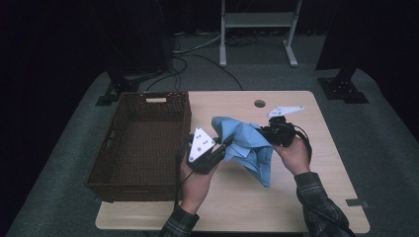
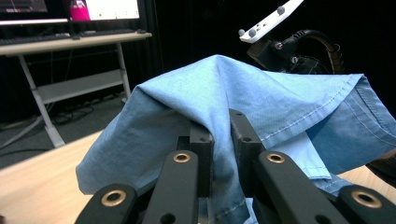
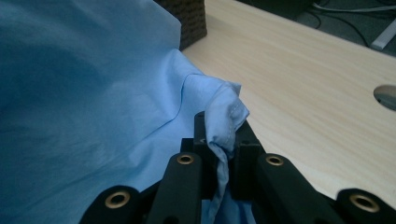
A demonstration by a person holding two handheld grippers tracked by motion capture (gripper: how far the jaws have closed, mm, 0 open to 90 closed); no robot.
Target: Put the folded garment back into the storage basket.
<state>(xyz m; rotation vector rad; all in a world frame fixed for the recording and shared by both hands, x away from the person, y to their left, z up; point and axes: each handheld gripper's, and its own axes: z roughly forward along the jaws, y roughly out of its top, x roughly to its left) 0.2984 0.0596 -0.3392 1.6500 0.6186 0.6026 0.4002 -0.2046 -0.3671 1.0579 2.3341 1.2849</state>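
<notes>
Pale wood-grain bench (image 1: 316,163) w/ cable hole, set on grey carpet, dark room. Woven brown basket (image 1: 148,106) at its left. Crumpled blue cloth (image 1: 244,143), stitched hem, is held above bench, clamped by left tongs (image 1: 223,146) & right tongs (image 1: 264,132).

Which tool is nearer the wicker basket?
Left. The left tool holds the blue cloth just beside the basket; the right tool grips its far side.

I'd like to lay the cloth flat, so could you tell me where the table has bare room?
The table is bare along its near edge and right side, and at the back around the round hole. The left is crowded by the wicker basket; the blue cloth hangs over the middle.
</notes>
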